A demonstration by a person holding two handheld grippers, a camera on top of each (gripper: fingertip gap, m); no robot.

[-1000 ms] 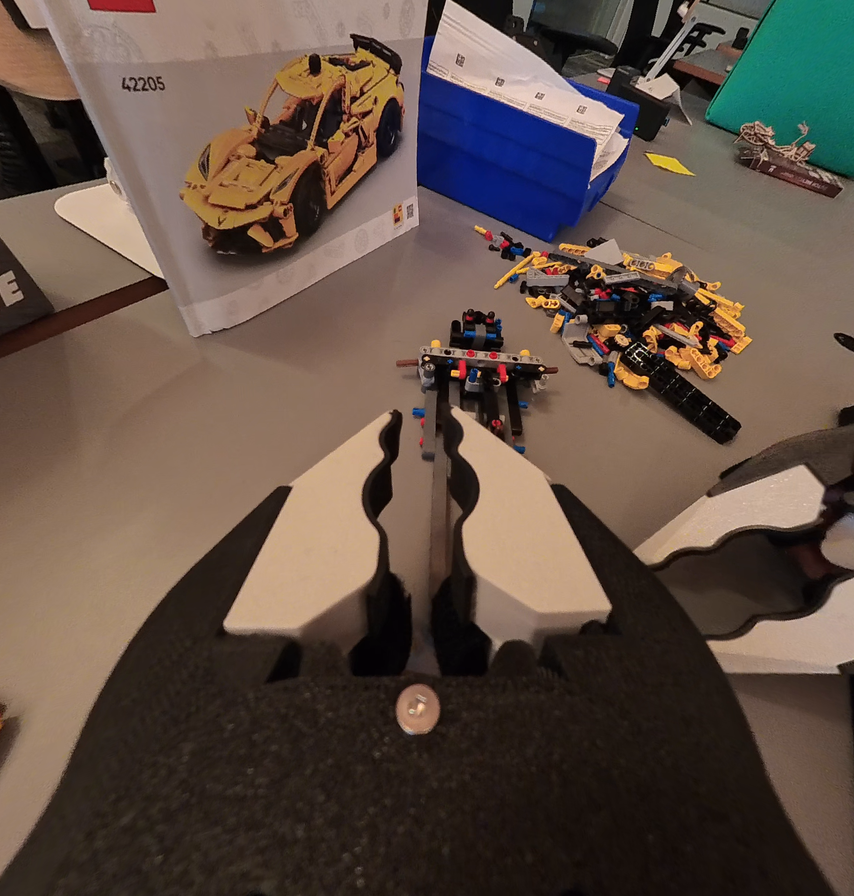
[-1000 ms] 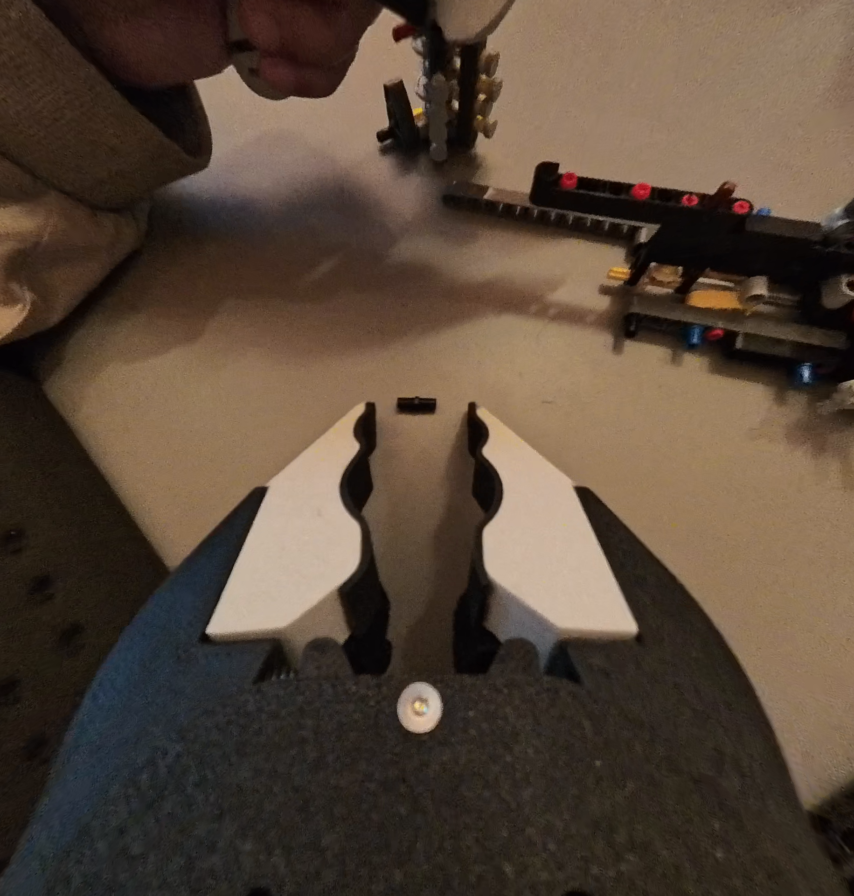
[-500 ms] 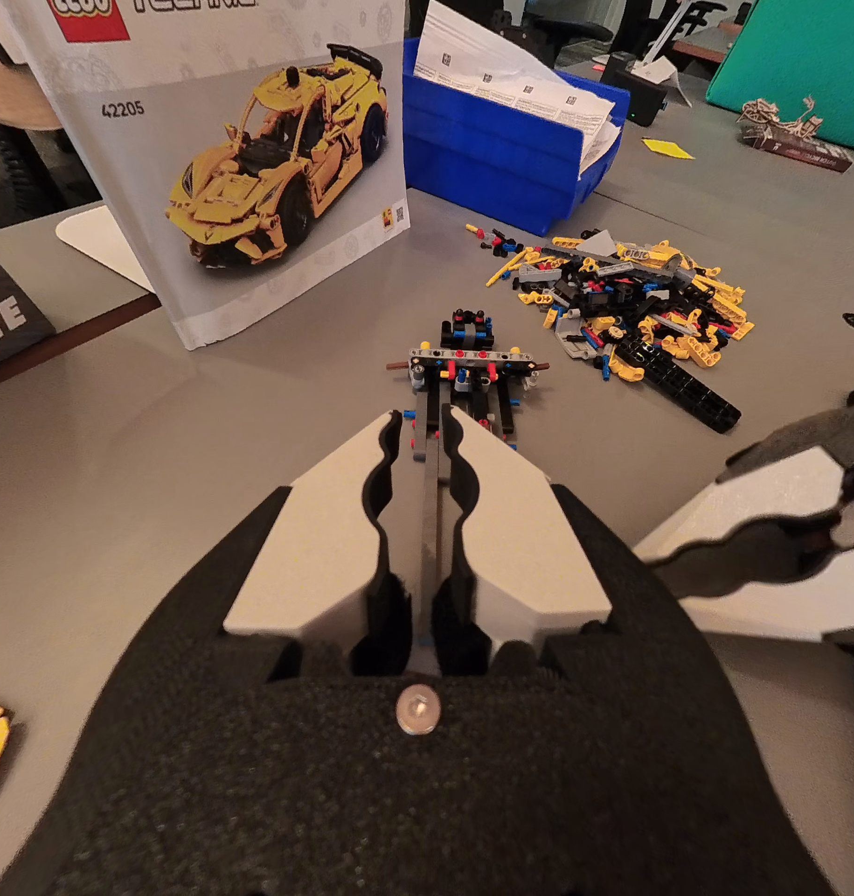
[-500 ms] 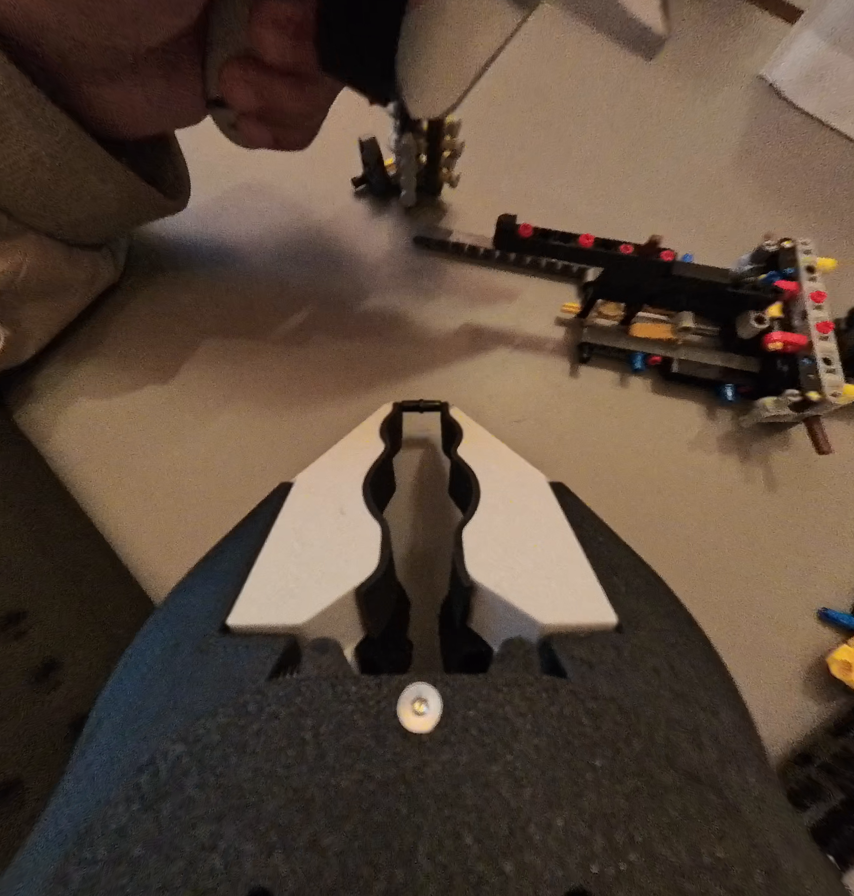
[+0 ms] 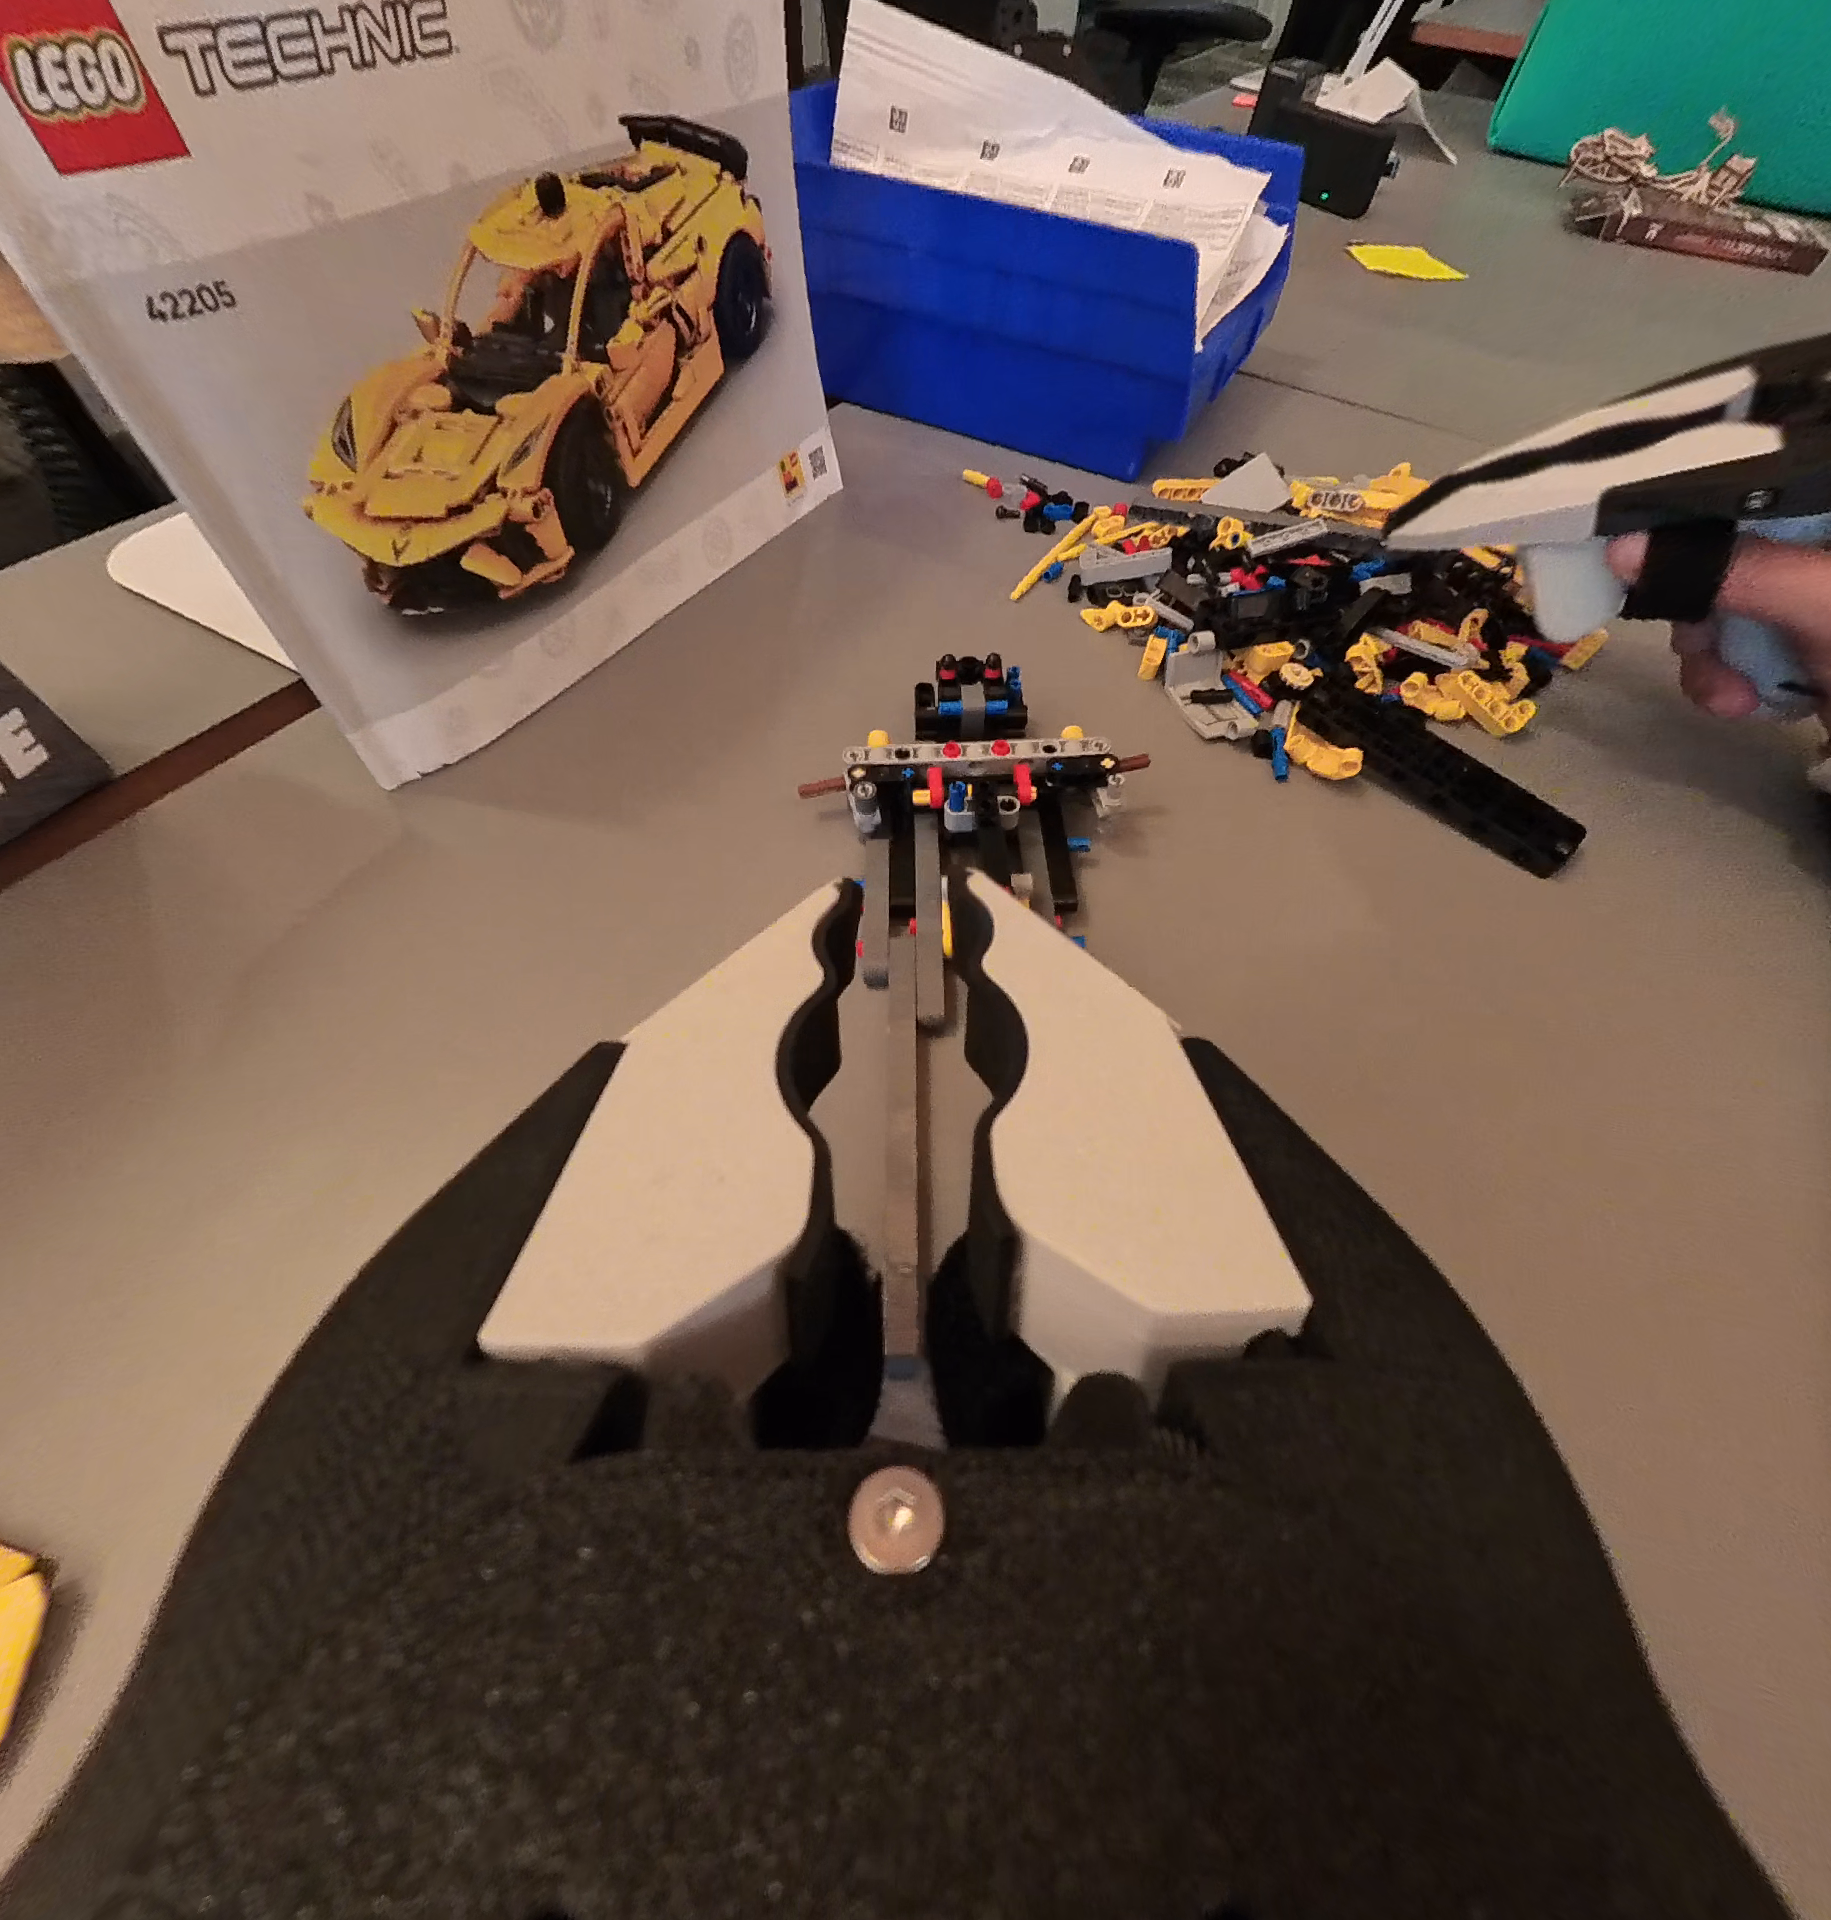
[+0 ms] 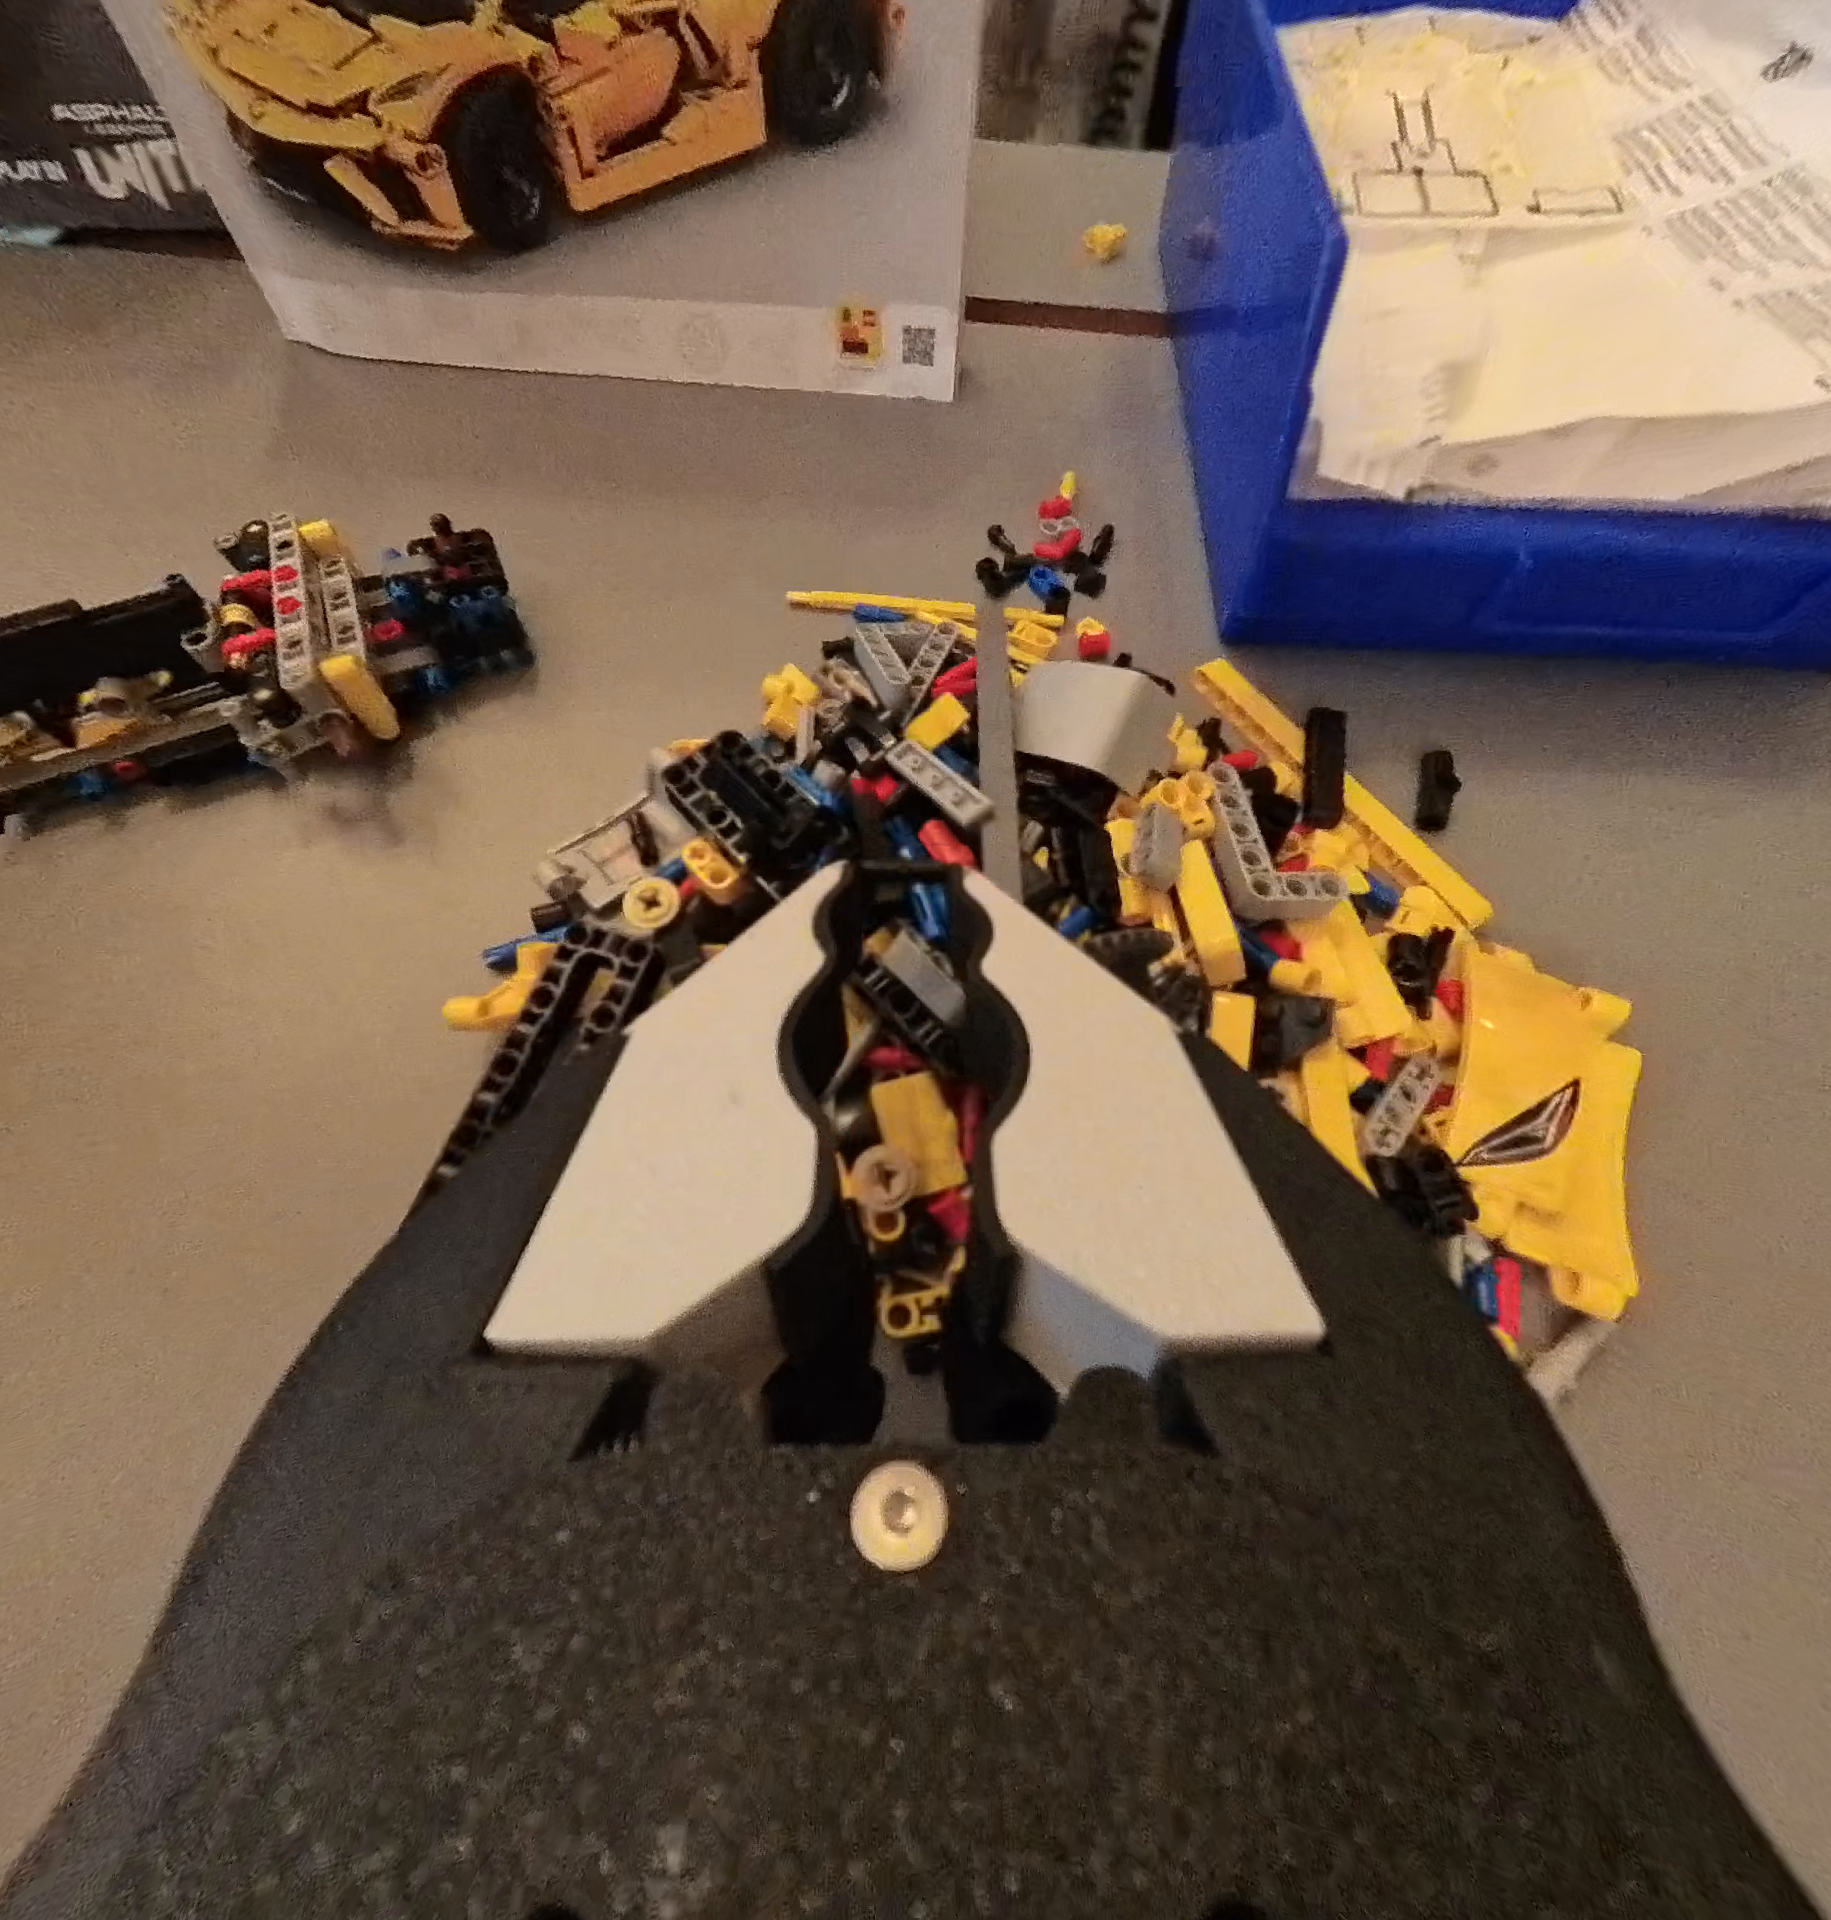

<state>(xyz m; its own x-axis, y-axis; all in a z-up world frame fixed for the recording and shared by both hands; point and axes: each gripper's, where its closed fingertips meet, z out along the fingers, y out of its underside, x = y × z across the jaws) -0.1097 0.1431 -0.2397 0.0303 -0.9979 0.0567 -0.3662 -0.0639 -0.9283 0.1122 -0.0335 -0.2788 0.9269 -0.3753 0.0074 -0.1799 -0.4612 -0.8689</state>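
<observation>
My left gripper [image 5: 908, 894] is low over the grey table [image 5: 267, 1039]. Its jaws stand a narrow gap apart, closed on the near beams of a partly built black and grey brick assembly [image 5: 978, 769]. One long grey beam [image 5: 906, 1143] runs back between the fingers. My right gripper [image 6: 908, 873] is shut on a small black pin [image 6: 906, 865] held across its tips. It hovers above a pile of loose yellow, black, red and blue parts [image 6: 1254, 935]. It also shows in the left wrist view [image 5: 1399, 535], over the pile [image 5: 1306, 613]. The assembly [image 6: 267, 665] lies to its left.
A booklet with a yellow car picture [image 5: 454, 416] stands behind the assembly. A blue bin [image 5: 994, 301] with printed sheets sits at the back right. A long black beam [image 5: 1441, 769] lies at the pile's near edge. A hand [image 5: 1752, 623] holds the right gripper. Left tips to right tips: about 30 cm.
The right gripper closed on the small black pin lying on the table, lifted it and swung over to the parts pile. The left gripper stayed at the assembly.
</observation>
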